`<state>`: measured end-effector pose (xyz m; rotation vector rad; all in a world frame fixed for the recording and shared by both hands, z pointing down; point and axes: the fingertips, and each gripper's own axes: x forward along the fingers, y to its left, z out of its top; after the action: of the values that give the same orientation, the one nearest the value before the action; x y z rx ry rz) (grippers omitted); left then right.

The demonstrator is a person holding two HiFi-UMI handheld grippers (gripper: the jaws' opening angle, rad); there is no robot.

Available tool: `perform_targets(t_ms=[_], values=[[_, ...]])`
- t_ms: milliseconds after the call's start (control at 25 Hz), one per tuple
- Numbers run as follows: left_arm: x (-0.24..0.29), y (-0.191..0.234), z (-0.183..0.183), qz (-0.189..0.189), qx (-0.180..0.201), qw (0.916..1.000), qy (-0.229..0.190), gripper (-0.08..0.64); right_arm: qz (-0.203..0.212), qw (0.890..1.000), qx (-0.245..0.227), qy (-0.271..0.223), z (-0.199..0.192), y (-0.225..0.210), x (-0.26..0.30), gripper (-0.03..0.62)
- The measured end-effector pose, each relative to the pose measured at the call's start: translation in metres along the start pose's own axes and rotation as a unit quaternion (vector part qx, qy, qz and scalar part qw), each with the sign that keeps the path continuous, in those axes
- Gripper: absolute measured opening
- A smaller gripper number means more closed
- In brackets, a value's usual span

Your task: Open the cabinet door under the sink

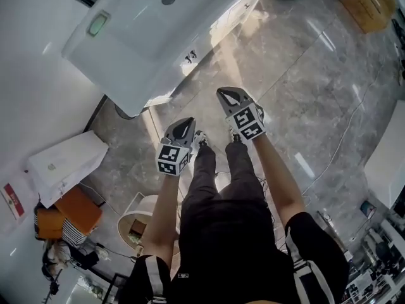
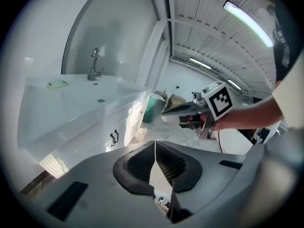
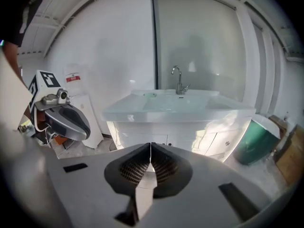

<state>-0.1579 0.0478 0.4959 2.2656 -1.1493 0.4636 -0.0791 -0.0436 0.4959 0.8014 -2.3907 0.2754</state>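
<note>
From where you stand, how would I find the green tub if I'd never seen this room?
Find the big white sink cabinet against the wall. On the floor off its right end, in the right gripper view, sits the green tub. It's round and dark green; the cabinet is white, the box beside it brown cardboard.

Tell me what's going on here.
A person stands facing a white sink, a tool in each hand. The left tool and the right tool are both shut and empty, held out in the air short of the unit. The cabinet doors under the sink look closed; neither tool touches them.
</note>
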Motion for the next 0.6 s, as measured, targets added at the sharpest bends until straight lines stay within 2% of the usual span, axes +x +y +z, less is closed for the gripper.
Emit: perform_targets(t_ms=[120, 280, 400, 520, 600], values=[[0.019, 0.020, -0.002, 0.016, -0.006, 0.9997, -0.016, 0.017, -0.022, 0.999, 0.041, -0.003, -0.034, -0.016, 0.048, 0.061], [0.039, 0.037, -0.012, 0.021, -0.002, 0.9995, -0.024, 0.017, -0.081, 0.995, 0.050, -0.009, -0.072, -0.031, 0.115, 0.061], [0.057, 0.045, -0.022, 0.012, 0.011, 0.9996, -0.022, 0.017, -0.122, 0.990, 0.064, -0.020, -0.082, -0.052, 0.155, 0.061], [0.067, 0.057, -0.040, 0.009, 0.022, 0.9997, -0.012, 0.017, -0.143, 0.986, 0.081, -0.020, -0.089, -0.065, 0.193, 0.064], [0.071, 0.067, -0.052, 0.006, 0.030, 0.9995, 0.001, 0.017, -0.153, 0.984, 0.089, -0.017, -0.093, -0.071, 0.218, 0.102]])
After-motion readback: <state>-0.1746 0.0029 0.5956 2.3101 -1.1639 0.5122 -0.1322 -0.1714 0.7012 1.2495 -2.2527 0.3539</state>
